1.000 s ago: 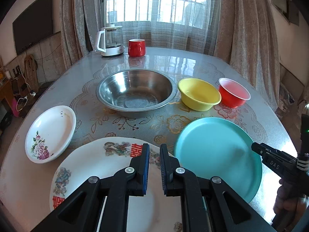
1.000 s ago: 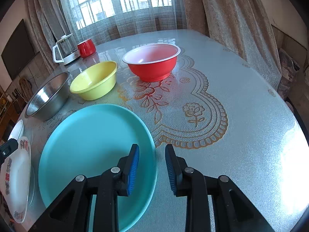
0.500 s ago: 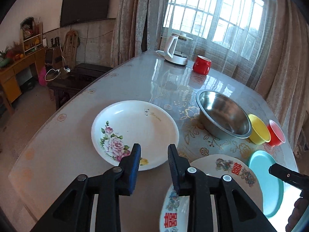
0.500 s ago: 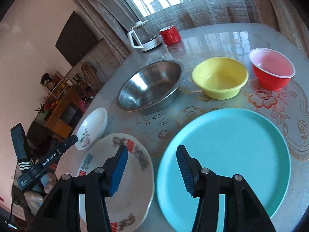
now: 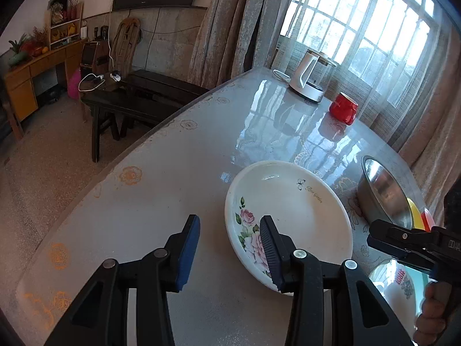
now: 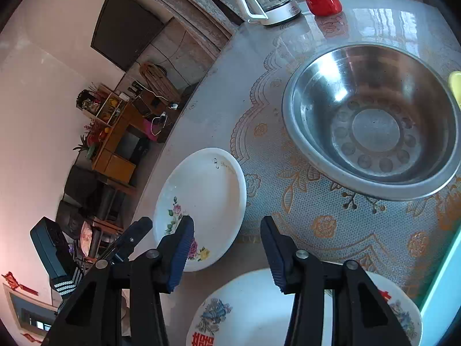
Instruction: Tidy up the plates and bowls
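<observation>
A small white plate with pink roses point(image 5: 291, 216) lies near the table's left edge; it also shows in the right wrist view point(image 6: 204, 201). My left gripper point(image 5: 230, 248) is open, its jaws straddling the plate's near-left rim, not closed on it. My right gripper point(image 6: 226, 255) is open and empty, above the gap between the rose plate and a large white plate with red characters point(image 6: 259, 314). The steel bowl point(image 6: 374, 121) sits beyond. A teal plate's edge point(image 6: 443, 282) shows at right. Yellow point(image 5: 415, 216) and red point(image 5: 428, 220) bowls peek behind the steel bowl point(image 5: 383, 193).
A white kettle point(image 5: 309, 79) and a red mug point(image 5: 344, 111) stand at the table's far end. The table edge point(image 5: 144, 144) runs close on the left, with a dark bench point(image 5: 138, 101) and floor below. Curtains and window lie behind.
Both grippers swung left toward the rose plate and opened wider. The left gripper now straddles its rim; the right moved off the teal plate to above the big white plate.
</observation>
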{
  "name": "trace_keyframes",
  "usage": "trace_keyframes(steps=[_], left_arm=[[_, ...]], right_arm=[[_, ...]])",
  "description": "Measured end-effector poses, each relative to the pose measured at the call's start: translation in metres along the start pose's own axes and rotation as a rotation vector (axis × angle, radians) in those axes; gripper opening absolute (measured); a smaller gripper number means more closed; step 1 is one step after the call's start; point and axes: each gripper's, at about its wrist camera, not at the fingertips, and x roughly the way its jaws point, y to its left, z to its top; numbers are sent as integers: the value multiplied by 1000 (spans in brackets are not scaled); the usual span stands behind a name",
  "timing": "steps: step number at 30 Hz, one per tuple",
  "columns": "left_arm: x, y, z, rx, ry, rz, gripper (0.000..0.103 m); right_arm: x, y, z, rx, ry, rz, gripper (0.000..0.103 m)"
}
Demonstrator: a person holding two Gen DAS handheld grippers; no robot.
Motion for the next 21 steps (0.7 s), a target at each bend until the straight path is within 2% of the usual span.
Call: trace_keyframes(steps=[5,8,9,11,13,14,17,21], left_arm=[[21,10,7,-15,56,-34,42],[30,9,9,-4,75,-48,40],[32,8,9,4,83,-60,36],[37,4,10,34,83,-75,34],[41,-1,11,66,83,-76,26],[42,-3,10,72,94,-104,23],[41,-11,5,107,81,-65,23],[35,-10,0,96,94,-98,23]], right_arm=[[33,4,13,4,35,-89,40],[44,5,17,-15,52,-113,37],[47,6,18,-24,54,-126,34],[49,10,19,-50,49,-146,30],[53,13,20,-71,54,-157,25],[55,16,20,-89,59,-158,21],[51,23,16,-124,62,-183,21],[40,23,15,-112,49,-166,21]])
